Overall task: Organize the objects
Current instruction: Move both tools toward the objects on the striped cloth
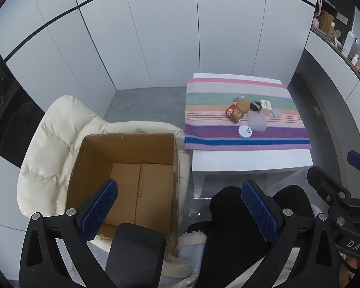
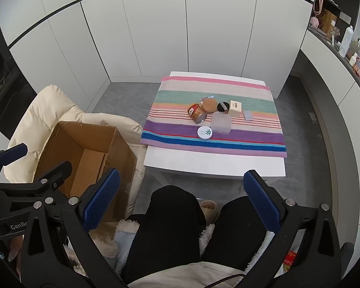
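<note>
A striped towel point(image 2: 213, 141) covers a white low table point(image 2: 213, 165). On it lies a cluster: a red can on its side point(image 2: 198, 113), a tan round puff point(image 2: 209, 105), a black round compact point(image 2: 223, 107), a cream box point(image 2: 235, 108), a clear square case point(image 2: 220, 122), a white round tin point(image 2: 205, 132) and a small pale blue case point(image 2: 247, 115). An open empty cardboard box point(image 1: 129, 180) sits on a cream chair at the left. My left gripper point(image 1: 180, 208) is open above the box's right edge. My right gripper point(image 2: 182, 196) is open above the person's knees, short of the table.
The person's black-trousered legs point(image 2: 175, 216) are below both grippers. The cream padded chair point(image 1: 50, 144) holds the box. White cabinet doors point(image 2: 180, 36) stand behind the table. A cluttered counter point(image 2: 348, 45) runs along the right. A black chair armrest point(image 1: 134, 252) lies under the left gripper.
</note>
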`<act>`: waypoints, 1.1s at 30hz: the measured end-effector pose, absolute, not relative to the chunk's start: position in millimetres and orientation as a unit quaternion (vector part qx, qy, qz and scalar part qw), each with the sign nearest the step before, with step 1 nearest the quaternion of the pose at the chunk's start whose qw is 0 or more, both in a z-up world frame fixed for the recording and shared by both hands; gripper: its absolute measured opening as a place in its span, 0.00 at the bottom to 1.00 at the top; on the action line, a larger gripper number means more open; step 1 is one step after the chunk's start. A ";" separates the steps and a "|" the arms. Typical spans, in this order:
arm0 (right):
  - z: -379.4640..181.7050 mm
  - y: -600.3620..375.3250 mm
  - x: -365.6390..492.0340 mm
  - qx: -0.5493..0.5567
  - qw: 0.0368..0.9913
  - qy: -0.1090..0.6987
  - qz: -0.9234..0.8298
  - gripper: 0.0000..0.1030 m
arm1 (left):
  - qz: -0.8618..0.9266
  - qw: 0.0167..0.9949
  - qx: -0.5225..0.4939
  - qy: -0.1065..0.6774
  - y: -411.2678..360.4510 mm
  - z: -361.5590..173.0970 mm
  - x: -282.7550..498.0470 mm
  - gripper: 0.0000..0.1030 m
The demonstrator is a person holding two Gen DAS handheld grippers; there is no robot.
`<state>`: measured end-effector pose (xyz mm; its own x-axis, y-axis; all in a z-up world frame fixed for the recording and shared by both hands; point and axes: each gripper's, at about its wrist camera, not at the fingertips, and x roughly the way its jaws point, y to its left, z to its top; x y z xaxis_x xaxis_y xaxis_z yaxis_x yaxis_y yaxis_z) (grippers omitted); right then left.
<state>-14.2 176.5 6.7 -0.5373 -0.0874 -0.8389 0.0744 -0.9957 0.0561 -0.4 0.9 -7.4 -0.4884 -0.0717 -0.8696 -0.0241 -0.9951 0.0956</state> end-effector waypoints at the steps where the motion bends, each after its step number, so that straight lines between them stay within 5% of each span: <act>1: 5.7 175.6 -14.3 0.479 0.048 -0.007 -0.877 1.00 | -0.861 0.014 0.506 -0.046 1.1 -8.8 -1.4 1.00; 33: -8.0 182.9 -22.4 0.484 0.043 -0.005 -0.874 1.00 | -0.853 -0.005 0.522 -0.024 15.1 -30.9 -10.2 1.00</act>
<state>-22.4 182.9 -8.0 -0.5278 -0.0801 -0.8456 0.0712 -0.9962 0.0499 -10.2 15.1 -30.9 -0.4559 -0.0162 -0.8899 -0.0332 -0.9988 0.0352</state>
